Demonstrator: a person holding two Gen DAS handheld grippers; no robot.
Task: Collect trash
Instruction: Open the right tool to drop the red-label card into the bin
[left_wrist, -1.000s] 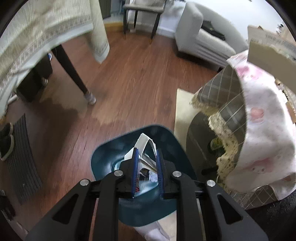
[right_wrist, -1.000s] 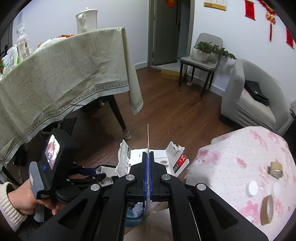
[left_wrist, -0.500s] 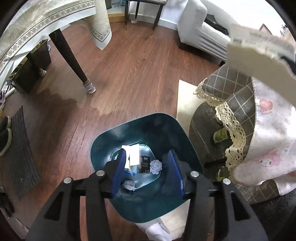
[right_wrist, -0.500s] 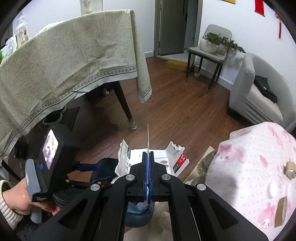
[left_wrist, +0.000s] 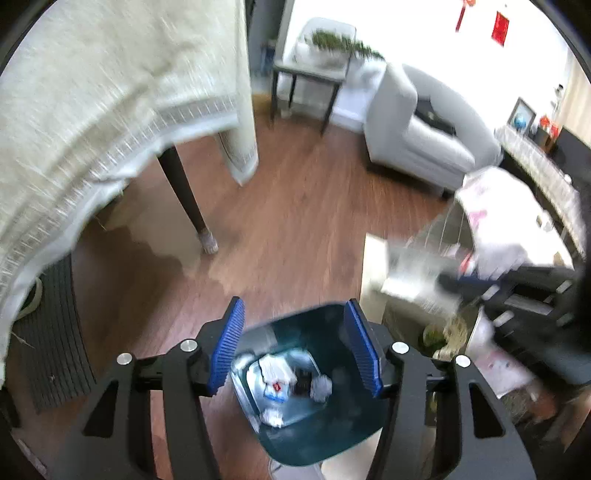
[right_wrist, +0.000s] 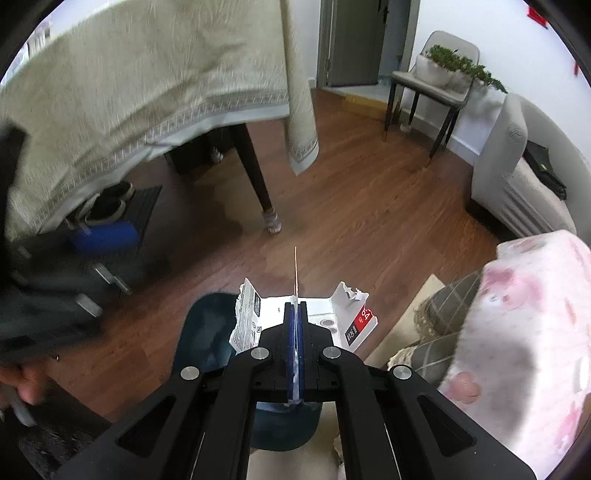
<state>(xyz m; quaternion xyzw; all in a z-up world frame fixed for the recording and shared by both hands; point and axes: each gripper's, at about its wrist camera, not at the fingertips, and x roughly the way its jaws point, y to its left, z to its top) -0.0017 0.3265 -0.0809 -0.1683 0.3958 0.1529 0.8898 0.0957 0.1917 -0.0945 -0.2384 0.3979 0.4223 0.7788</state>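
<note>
Wood floor (left_wrist: 295, 206) under me, a cloth-draped table (left_wrist: 110, 110) off to one side. My left gripper (left_wrist: 295, 345) hangs over the teal trash bin (left_wrist: 317, 439) — its jaws have just been opening, nothing between them, crumpled wrappers (left_wrist: 275, 373) lying in the bin's bottom. My right gripper (right_wrist: 295, 314) is clamped tight on a torn cardboard package (right_wrist: 347, 321) — right above the bin.

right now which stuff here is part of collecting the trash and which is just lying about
Part of the job:
- teal trash bin, dropped scraps inside
- torn white carton, clamped in the right gripper above the bin
- left gripper, jaws just opened, nothing between them

Just lying about:
- table with beige cloth
- grey armchair
- chair with plants
- pink-patterned cover
</note>
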